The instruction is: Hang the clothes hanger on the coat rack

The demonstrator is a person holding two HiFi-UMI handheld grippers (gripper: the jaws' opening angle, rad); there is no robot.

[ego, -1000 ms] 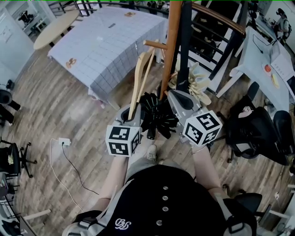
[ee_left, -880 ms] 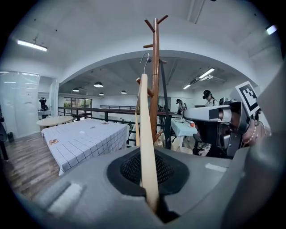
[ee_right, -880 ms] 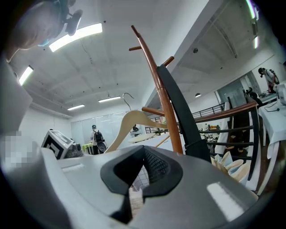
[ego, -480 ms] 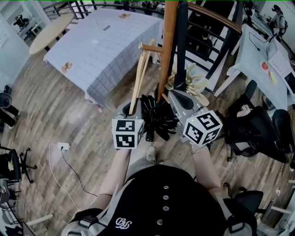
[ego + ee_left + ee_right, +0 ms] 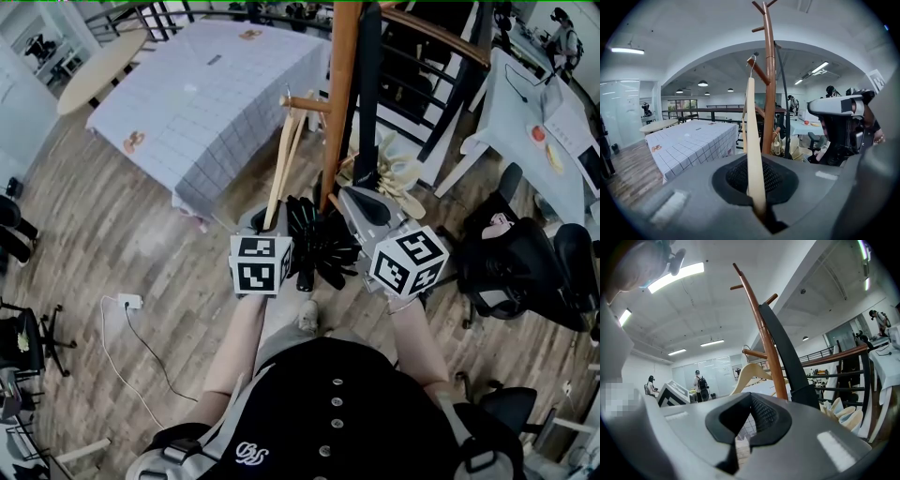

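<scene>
**Left jaws clamp the hanger's lower end, its hook up at a peg of the coat rack**

In the left gripper view, the left gripper (image 5: 761,216) has its jaws closed tight on the lower end of one arm of the pale wooden hanger (image 5: 752,136). The hanger rises from the jaws toward 12 o'clock. Its wire hook sits at the tip of a slanted peg on the brown coat rack (image 5: 768,93); I cannot tell whether it rests on the peg. In the head view the rack's pole (image 5: 339,94) stands at 1 o'clock from the left gripper (image 5: 265,228). The right gripper (image 5: 364,202) is at 3 o'clock, apart from the hanger (image 5: 279,173). Its own view shows the right gripper (image 5: 736,448) with jaws drawn together on nothing and the hanger (image 5: 749,375) beyond them at 12 o'clock. A counter under a checked cloth (image 5: 216,94) lies at 11 o'clock.
</scene>
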